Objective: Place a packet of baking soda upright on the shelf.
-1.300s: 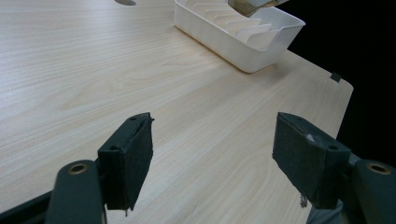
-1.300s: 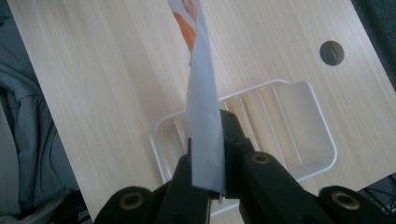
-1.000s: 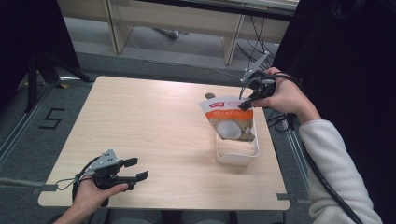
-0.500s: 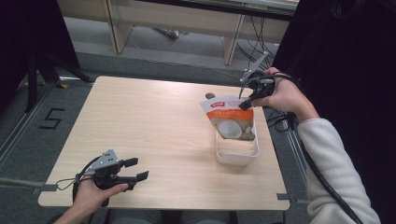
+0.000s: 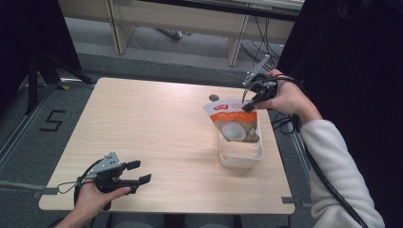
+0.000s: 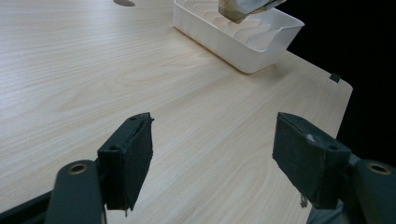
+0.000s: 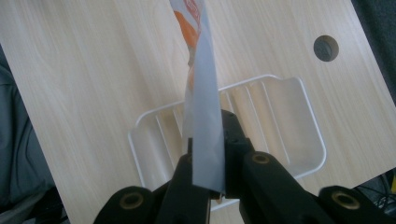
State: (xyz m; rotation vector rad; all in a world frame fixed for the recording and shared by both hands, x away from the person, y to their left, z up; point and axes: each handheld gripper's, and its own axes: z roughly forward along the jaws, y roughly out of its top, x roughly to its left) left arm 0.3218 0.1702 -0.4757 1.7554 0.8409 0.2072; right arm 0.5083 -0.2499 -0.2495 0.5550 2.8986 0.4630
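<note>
Pouch (image 5: 234, 122), right of centre, clamped at its top edge by right gripper (image 5: 249, 100) above white tray (image 5: 240, 160); left gripper (image 5: 135, 172), lower left, jaws apart, empty.

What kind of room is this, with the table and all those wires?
Probably a lab or workshop set up for recording. A bare wooden table stands on grey floor, cables run under desks behind it, and a taped number 5 marks the floor.

Even, soft overhead light on the pale wooden table (image 5: 157, 128), dark unlit surroundings at both sides of the high view, faint shadow beside the white tray (image 5: 240, 159), slightly grainy high view, near jaws and pouch edge (image 7: 203, 116) soft-focused in the gripper views
</note>
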